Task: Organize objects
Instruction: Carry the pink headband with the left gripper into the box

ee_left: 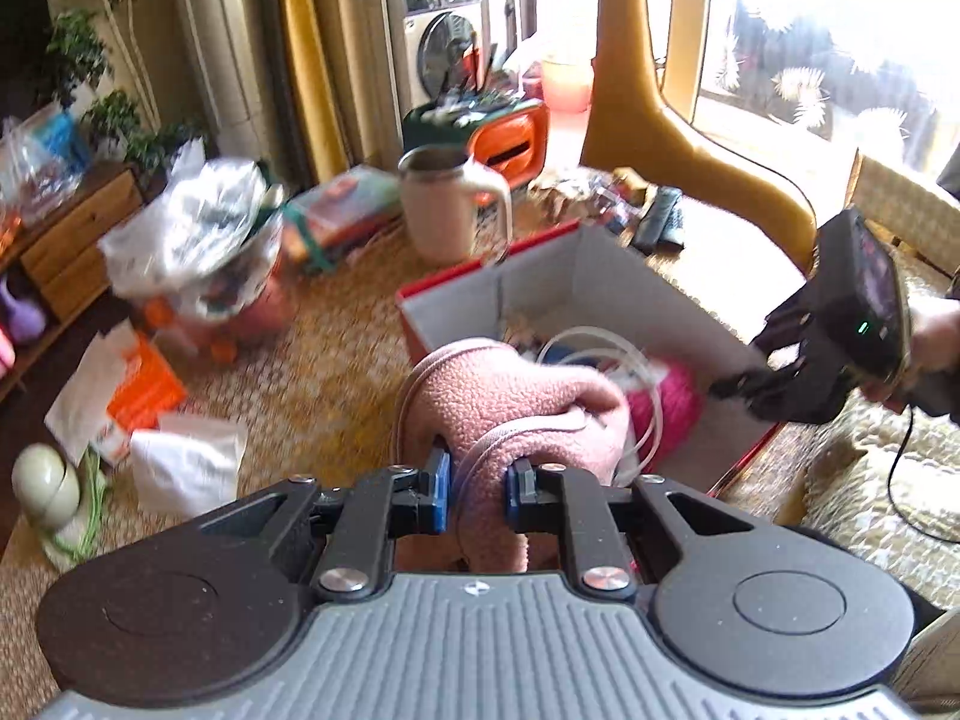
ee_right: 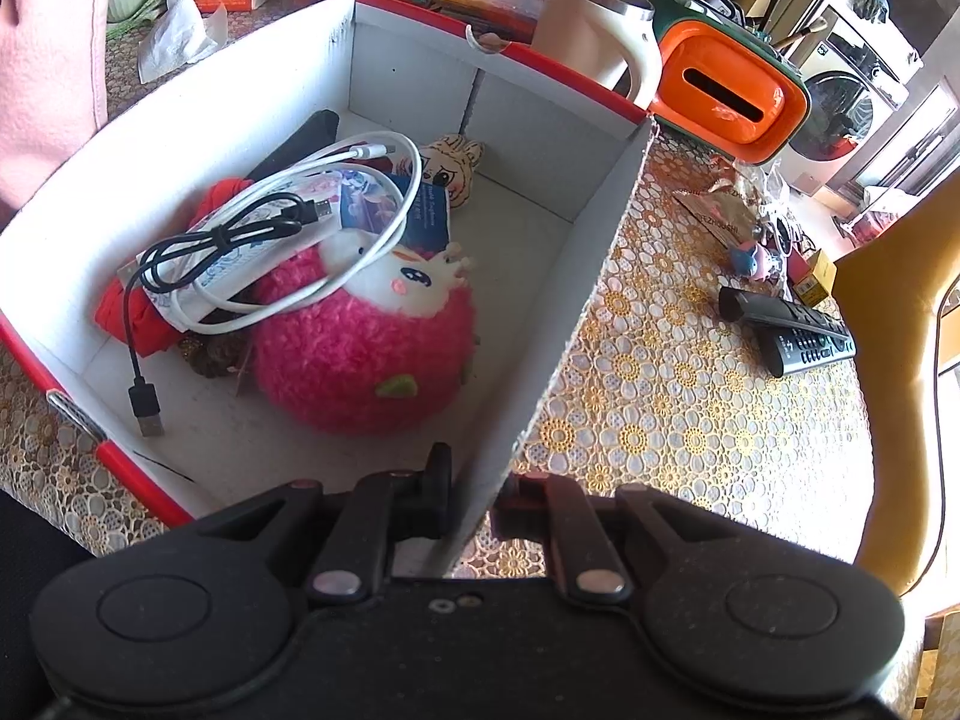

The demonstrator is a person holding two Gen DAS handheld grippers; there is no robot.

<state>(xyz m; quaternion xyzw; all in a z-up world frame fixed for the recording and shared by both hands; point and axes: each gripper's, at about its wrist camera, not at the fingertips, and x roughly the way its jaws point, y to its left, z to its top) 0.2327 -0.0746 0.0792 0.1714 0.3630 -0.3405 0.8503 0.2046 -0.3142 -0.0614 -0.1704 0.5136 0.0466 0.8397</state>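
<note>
Left claw (ee_left: 477,495) is clamped on a pink fleece (ee_left: 516,414), its blue pads (ee_left: 440,492) pressing a fold of the cloth from both sides. Fleece hangs above the near corner of the box (ee_left: 606,282), clear of the worktop (ee_left: 336,360); in the right wrist view its edge shows at the upper left, above the box wall.

Right claw (ee_right: 474,501) is nearly closed on the box's right wall (ee_right: 576,276), one finger inside and one outside, gripping the cardboard at its near end. Left wrist view shows that claw at the box's right side, held by a hand (ee_left: 930,354).

Box: white inside, red outside, open top, standing on the worktop's gold lace cloth. Contents:
- pink plush (ee_right: 366,354), round, with a white face, near the middle;
- white cable (ee_right: 360,228), coiled, lying over the plush and a printed pouch (ee_right: 288,222);
- black cable (ee_right: 198,258), coiled on the pouch, its plug (ee_right: 147,414) on the box floor;
- red cloth (ee_right: 132,312) under the pouch;
- small tan plush (ee_right: 450,165) at the far wall.

Outside the box, on the worktop: two remotes (ee_right: 792,330) to the right, a beige mug (ee_left: 447,204) and an orange case (ee_right: 726,90) beyond the far wall, bags and cartons to the left. Left wrist picture is blurred.
</note>
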